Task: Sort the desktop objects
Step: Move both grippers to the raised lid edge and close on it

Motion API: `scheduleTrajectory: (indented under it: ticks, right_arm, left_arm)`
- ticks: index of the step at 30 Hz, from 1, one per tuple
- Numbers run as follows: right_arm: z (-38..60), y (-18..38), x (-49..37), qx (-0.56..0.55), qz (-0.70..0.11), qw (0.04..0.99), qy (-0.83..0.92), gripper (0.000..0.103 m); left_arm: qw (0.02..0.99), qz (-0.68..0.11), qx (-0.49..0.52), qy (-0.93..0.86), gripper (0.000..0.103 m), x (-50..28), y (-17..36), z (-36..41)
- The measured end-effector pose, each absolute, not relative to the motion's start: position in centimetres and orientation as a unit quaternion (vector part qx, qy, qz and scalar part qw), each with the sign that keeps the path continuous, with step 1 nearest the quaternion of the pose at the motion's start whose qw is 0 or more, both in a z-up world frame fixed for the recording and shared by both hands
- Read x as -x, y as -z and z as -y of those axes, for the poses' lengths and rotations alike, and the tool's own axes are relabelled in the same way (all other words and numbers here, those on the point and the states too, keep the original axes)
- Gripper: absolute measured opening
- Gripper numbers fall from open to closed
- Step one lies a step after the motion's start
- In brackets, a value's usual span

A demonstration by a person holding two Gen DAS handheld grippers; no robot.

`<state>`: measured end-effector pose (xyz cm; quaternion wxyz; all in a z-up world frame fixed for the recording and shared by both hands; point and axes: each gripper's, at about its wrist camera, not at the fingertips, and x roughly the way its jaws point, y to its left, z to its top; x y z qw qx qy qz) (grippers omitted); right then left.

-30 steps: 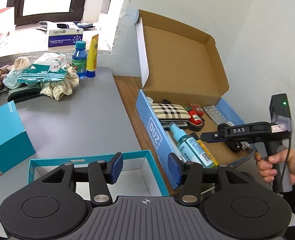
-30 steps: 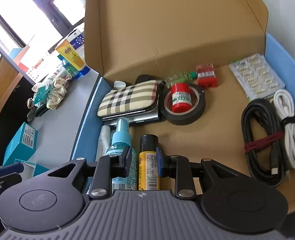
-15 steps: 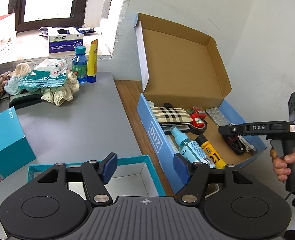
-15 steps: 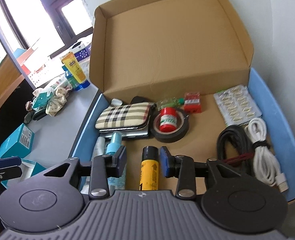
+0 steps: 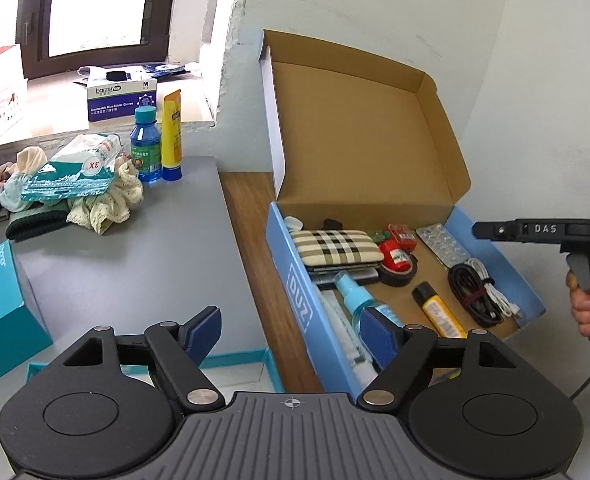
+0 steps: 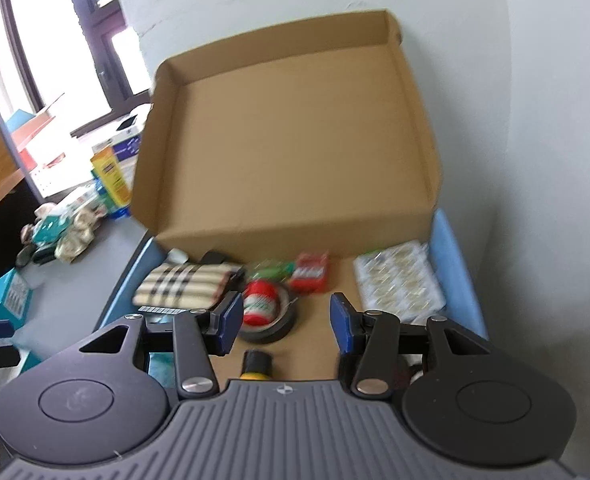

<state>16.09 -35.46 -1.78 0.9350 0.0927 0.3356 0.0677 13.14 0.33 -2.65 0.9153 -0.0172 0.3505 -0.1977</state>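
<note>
Grey desk [image 5: 127,272] holds unsorted rags [image 5: 103,204] and bottle [image 5: 146,144]; box [image 5: 491,256] mostly packed, left gripper [image 5: 291,330] and right gripper [image 6: 283,322] both released, empty.

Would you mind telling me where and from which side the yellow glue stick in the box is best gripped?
Probably across the middle of its yellow barrel, from straight above. The glue stick lies flat on the floor of the cardboard box, black cap toward the tape roll, with bare cardboard on both long sides. The spray bottle and cables lie apart from it, so open fingers should fit.
</note>
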Motion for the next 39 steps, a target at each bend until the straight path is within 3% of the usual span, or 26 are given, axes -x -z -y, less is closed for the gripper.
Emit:
scheduleTrajectory:
  ticks: [14,30,33,39]
  right_arm:
    - [41.0,-0.5,-22.3,-0.055,-0.298,0.952,-0.034,0.054]
    - [44.8,0.6,-28.3,-0.044,-0.284,0.957,-0.037,0.054]
    - [45.2,0.8,-29.1,-0.046,-0.282,0.958,-0.039,0.054]
    - [45.9,1.4,-30.6,-0.051,-0.280,0.958,-0.040,0.051]
  left_arm:
    - [0.924,-0.336,0.010,0.181,0.079,-16.1,1.7,2.7]
    - [0.950,-0.284,0.016,0.129,0.077,-23.5,0.0,7.8]
    - [0.954,-0.276,0.034,0.112,0.072,-24.8,0.4,8.2]
    - [0.952,-0.293,0.046,0.080,0.042,-27.5,2.0,8.5]
